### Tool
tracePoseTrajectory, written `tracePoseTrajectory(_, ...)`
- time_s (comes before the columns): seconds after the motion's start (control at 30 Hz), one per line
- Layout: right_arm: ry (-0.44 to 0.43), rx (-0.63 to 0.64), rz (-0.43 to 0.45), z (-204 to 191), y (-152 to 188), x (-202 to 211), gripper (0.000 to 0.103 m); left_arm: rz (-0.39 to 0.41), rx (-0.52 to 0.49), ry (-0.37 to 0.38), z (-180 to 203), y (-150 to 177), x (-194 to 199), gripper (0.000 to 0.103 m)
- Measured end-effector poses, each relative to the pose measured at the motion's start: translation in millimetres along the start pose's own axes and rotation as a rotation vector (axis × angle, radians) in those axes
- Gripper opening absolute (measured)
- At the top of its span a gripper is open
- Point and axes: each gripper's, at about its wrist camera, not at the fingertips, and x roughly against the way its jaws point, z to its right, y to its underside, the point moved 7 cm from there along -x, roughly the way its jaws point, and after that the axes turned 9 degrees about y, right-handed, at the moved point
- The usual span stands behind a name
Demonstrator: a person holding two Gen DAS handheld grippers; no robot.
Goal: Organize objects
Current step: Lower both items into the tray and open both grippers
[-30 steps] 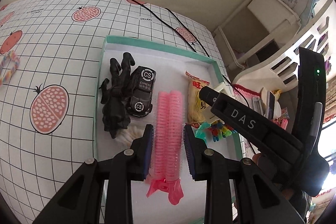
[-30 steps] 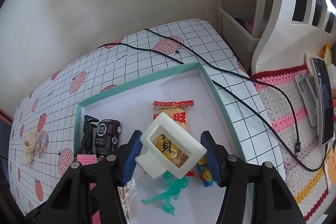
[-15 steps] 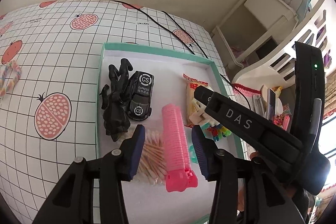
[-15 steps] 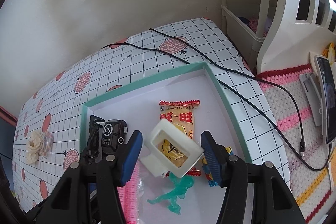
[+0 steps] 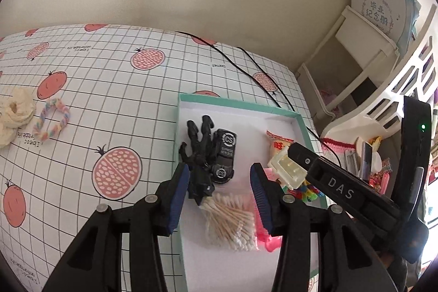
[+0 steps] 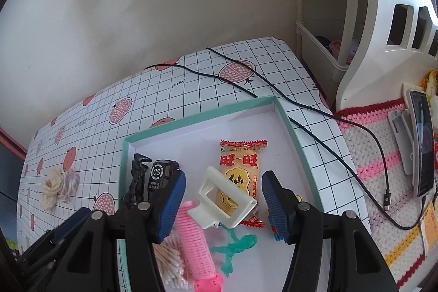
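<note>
In the left wrist view the pink hair roller (image 5: 262,226) is mostly hidden behind the right finger (image 5: 260,199) of the left gripper (image 5: 219,196), only its clip end showing at 5 o'clock of the cotton swab bag (image 5: 232,223); the right wrist view shows it whole, lying in the teal-rimmed tray (image 6: 290,125). The right gripper (image 6: 223,199) covers part of the snack packet (image 6: 241,177), and the small coloured toy (image 6: 276,233) at its 5 o'clock is too hidden to identify. The green figure (image 6: 235,248) lies below the white clip (image 6: 224,199), whether touching it I cannot tell.

A second ago the left gripper was clenched around the roller; now its jaws stand wide and empty above the tray, the roller released beside the swabs, with the black figure (image 5: 198,155) and toy car (image 5: 225,155) at 12 o'clock. The right gripper has also spread; the white clip it pinched then now sits loose between its pads, touching neither, tilted on the snack packet
</note>
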Motion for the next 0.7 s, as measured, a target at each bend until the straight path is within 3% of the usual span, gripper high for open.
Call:
tracePoseTrajectory(0.07,-0.001,0.006,-0.004,-1.4,1.0,-1.2,0.062,0.014,0.015,-0.044,-11.9,-1.9,2.6,0.056)
tracePoseTrajectory(0.2,-0.001,0.015,0.008,-3.1,1.5,-0.7,0.082,0.045,0.055,-0.111,-34.8,-5.7,6.2,0.073)
tracePoseTrajectory(0.33,-0.004,0.032,0.01,-6.2,2.2,-0.9,0.088,0.079,0.094,-0.153,-54.0,-8.8,12.7,0.08)
tracePoseTrajectory(0.4,-0.002,0.037,0.013,-7.3,2.2,-1.1,0.097,0.093,0.116,-0.175,-62.5,-9.5,15.1,0.085)
tracePoseTrajectory(0.47,-0.008,0.036,0.017,-8.2,1.9,-0.8,0.101,0.108,0.14,-0.185,-70.1,-10.3,17.2,0.093)
tracePoseTrajectory(0.57,-0.009,0.037,0.026,-9.3,1.2,0.5,0.103,0.132,0.153,-0.218,-78.2,-11.6,21.3,0.094)
tracePoseTrajectory(0.7,-0.011,0.037,0.028,-10.3,1.1,0.8,0.103,0.153,0.149,-0.243,-82.9,-13.8,25.0,0.103)
